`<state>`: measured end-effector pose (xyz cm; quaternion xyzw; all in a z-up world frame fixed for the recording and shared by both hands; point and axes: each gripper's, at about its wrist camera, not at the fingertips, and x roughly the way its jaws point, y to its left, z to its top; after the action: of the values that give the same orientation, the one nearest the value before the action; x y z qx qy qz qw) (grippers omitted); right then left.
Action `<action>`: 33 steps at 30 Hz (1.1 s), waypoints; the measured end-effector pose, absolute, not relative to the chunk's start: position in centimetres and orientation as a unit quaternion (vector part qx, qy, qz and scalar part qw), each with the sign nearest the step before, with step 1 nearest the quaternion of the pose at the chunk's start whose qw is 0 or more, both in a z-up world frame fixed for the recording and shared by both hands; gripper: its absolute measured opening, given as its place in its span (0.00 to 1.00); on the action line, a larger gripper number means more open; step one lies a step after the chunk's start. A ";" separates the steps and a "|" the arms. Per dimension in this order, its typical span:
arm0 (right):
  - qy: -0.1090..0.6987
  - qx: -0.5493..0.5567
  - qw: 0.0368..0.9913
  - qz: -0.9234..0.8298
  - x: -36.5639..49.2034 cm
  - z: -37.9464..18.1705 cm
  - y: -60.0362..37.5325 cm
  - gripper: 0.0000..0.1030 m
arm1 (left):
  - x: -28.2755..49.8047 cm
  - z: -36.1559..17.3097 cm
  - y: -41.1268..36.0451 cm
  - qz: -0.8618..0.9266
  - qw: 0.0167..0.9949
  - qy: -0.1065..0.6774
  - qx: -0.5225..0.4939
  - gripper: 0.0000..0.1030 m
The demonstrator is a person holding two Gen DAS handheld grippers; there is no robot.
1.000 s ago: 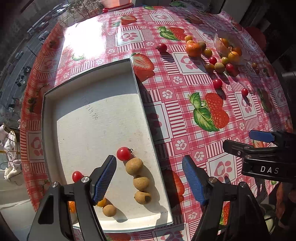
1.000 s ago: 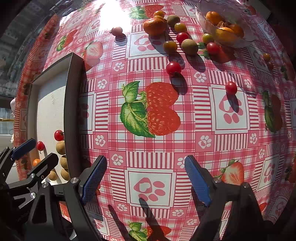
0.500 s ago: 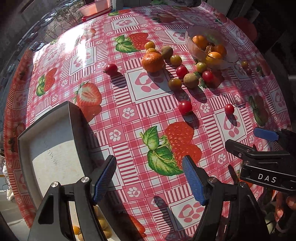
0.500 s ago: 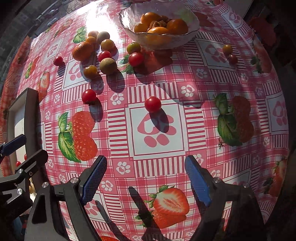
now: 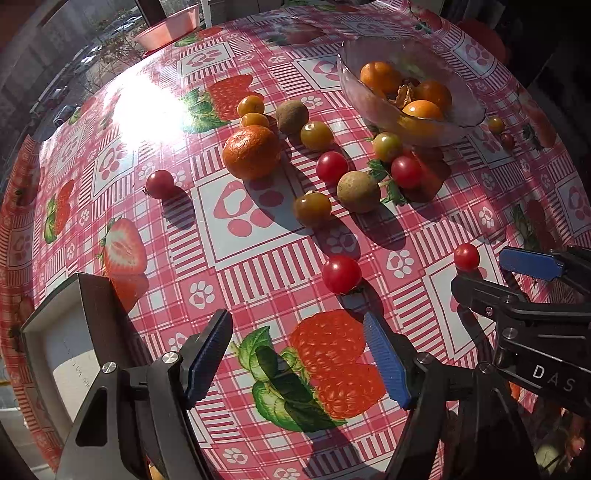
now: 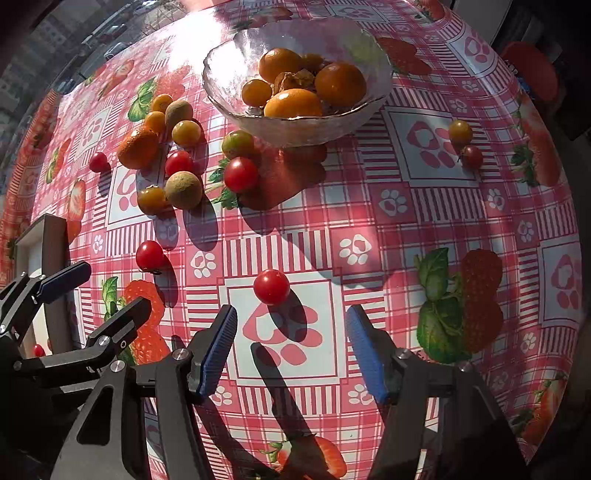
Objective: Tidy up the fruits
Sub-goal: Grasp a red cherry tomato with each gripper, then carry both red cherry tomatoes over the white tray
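Observation:
My left gripper [image 5: 297, 356] is open and empty above the tablecloth, just short of a red cherry tomato [image 5: 341, 274]. My right gripper [image 6: 291, 352] is open and empty, with another red cherry tomato [image 6: 271, 287] just beyond its fingertips. A mandarin [image 5: 251, 151], brown longans [image 5: 358, 192] and several small tomatoes lie loose farther off. A glass bowl [image 6: 354, 107] holds orange fruits. The grey tray [image 5: 74, 332] is at the lower left; its fruits are mostly hidden.
The red checked tablecloth [image 6: 424, 221] covers a round table whose edge curves close on the right. Two small tomatoes [image 6: 465, 144] lie right of the bowl. A pink basin [image 5: 168, 27] stands at the far edge. The right gripper's body [image 5: 535, 332] shows in the left wrist view.
Both grippers have swung right, away from the tray and towards the loose fruit and bowl. The right gripper has closed in on a red cherry tomato. Both stay open.

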<state>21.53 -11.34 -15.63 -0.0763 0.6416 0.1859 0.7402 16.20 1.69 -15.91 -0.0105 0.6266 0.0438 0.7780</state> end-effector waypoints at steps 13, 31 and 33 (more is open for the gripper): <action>0.622 -0.107 0.740 0.232 22.4 -16.2 -9.0 0.22 | 19.9 -16.8 0.4 0.029 0.781 0.623 -0.026 0.60; 0.643 -0.034 0.733 0.218 20.2 -15.8 -12.6 0.20 | 16.2 -13.9 0.5 0.010 0.788 0.612 -0.067 0.22; 0.645 -0.028 0.732 0.217 19.7 -15.8 -12.7 0.21 | 15.6 -13.4 0.9 0.012 0.789 0.610 -0.071 0.22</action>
<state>19.68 -12.72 -15.77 -0.0279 0.6453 0.2171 0.7319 15.57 0.94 -13.36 -0.0714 0.6104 0.0122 0.7888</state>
